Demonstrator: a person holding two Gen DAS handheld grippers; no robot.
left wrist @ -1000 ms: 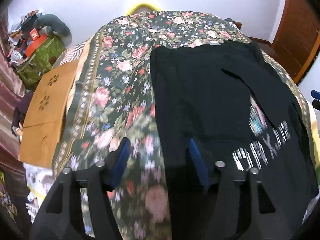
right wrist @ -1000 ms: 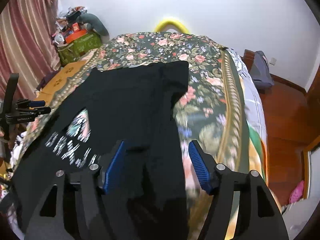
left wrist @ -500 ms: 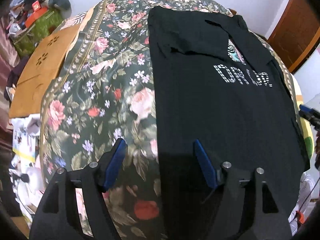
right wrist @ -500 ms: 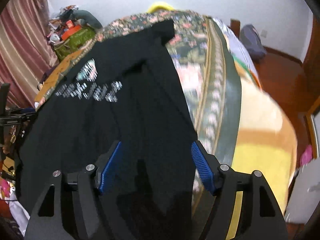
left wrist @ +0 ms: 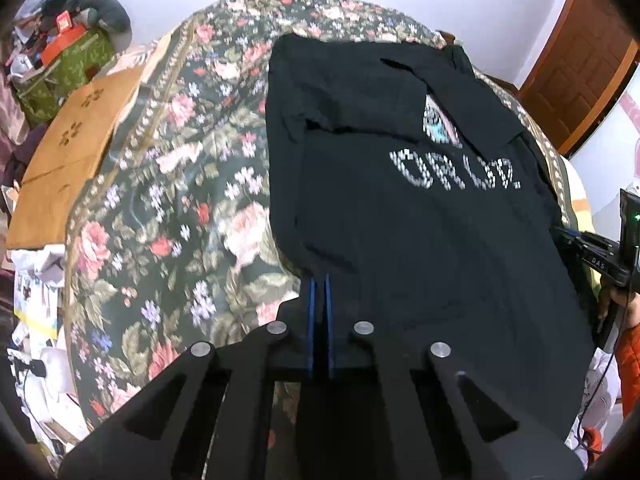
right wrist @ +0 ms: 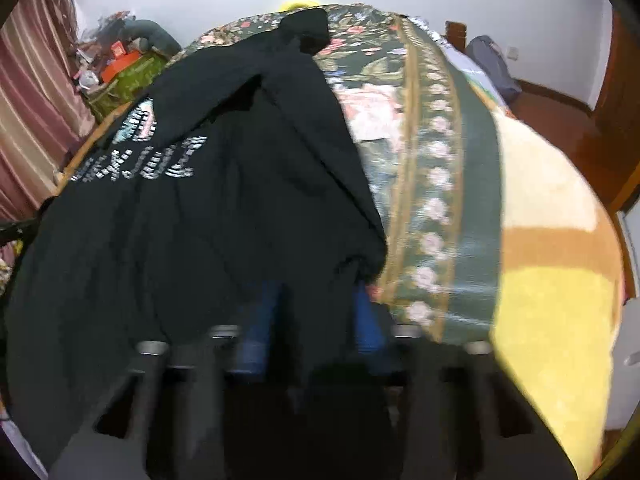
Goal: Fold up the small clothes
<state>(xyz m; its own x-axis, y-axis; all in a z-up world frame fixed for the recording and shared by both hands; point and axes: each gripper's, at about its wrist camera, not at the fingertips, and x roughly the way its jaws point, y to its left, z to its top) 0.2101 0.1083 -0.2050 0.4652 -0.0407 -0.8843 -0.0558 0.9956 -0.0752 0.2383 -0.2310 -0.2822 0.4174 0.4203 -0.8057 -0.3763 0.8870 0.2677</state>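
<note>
A black T-shirt (left wrist: 400, 240) with white lettering lies flat on the flowered bedspread (left wrist: 180, 220), its sleeves folded in. My left gripper (left wrist: 319, 280) has closed, its blue pads together on the shirt's near left hem. In the right wrist view the same shirt (right wrist: 200, 240) covers the left half. My right gripper (right wrist: 314, 312) is blurred and closing at the near right hem corner. Its blue pads (right wrist: 368, 320) still stand apart with bunched black cloth between them.
A brown cardboard sheet (left wrist: 68, 152) and a green box (left wrist: 68, 68) of clutter lie left of the bed. A yellow and orange blanket (right wrist: 552, 300) covers the bed's right side. A wooden door (left wrist: 580, 72) stands at the far right, striped curtains (right wrist: 32, 120) at the left.
Both grippers came down and back to the shirt's near hem. The left jaws went from wide open to shut on the hem. The right jaws have narrowed around the cloth.
</note>
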